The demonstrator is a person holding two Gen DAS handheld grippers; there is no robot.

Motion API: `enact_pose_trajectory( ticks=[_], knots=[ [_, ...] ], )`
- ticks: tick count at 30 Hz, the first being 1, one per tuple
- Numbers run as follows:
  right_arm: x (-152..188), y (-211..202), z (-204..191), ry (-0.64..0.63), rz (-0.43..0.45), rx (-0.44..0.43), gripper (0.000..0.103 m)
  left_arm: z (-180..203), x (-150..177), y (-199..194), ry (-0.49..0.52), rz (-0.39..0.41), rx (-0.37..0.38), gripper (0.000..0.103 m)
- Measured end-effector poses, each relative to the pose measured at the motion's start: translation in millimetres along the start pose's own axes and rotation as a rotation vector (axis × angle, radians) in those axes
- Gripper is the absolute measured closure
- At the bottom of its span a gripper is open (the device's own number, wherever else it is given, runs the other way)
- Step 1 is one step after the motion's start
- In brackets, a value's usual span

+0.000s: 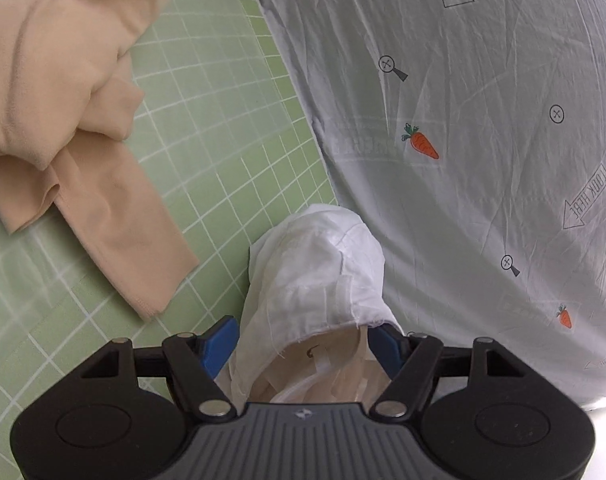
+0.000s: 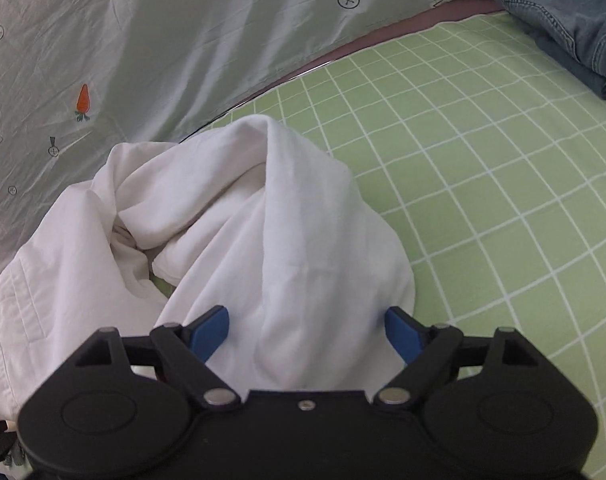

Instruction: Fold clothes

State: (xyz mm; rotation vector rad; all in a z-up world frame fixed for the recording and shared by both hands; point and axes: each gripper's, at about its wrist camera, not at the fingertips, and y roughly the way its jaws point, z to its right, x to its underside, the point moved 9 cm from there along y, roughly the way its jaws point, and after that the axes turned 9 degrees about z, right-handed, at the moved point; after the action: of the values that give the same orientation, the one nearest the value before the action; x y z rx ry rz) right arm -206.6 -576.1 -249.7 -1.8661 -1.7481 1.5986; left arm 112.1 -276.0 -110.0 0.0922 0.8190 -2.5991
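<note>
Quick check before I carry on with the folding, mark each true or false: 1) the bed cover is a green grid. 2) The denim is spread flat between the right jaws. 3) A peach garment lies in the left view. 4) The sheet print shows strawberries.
1) True: the green grid cover lies under the clothes.
2) False: the folded denim lies far off; white cloth is between the open right gripper jaws.
3) True: the peach garment lies crumpled.
4) False: the sheet shows carrots.

Bare green grid sheet [image 2: 483,200] (jeans [image 2: 563,20] beyond)
</note>
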Motion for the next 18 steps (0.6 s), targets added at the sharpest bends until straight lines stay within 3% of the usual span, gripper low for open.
enact_pose_trajectory(
  ticks=[2, 5, 11, 18],
  knots=[
    [3, 6, -1, 0.044, -0.010, -0.019, 0.010, 11, -1, 1, 0.064, -0.001, 0.006, 0.030],
    [1, 11, -6, 0.087, -0.020, -0.033, 0.008, 17, -6, -2, 0.054, -0.001, 0.064, 0.031],
    [1, 9, -9, 0.118, -0.016, -0.031, 0.006, 13, -13, 5, -0.051, -0.018, 0.153, 0.030],
    [0, 9, -7, 0.129, -0.020, -0.021, 0.007, -15, -22, 7, -0.290, 0.010, 0.217, 0.030]
  ],
)
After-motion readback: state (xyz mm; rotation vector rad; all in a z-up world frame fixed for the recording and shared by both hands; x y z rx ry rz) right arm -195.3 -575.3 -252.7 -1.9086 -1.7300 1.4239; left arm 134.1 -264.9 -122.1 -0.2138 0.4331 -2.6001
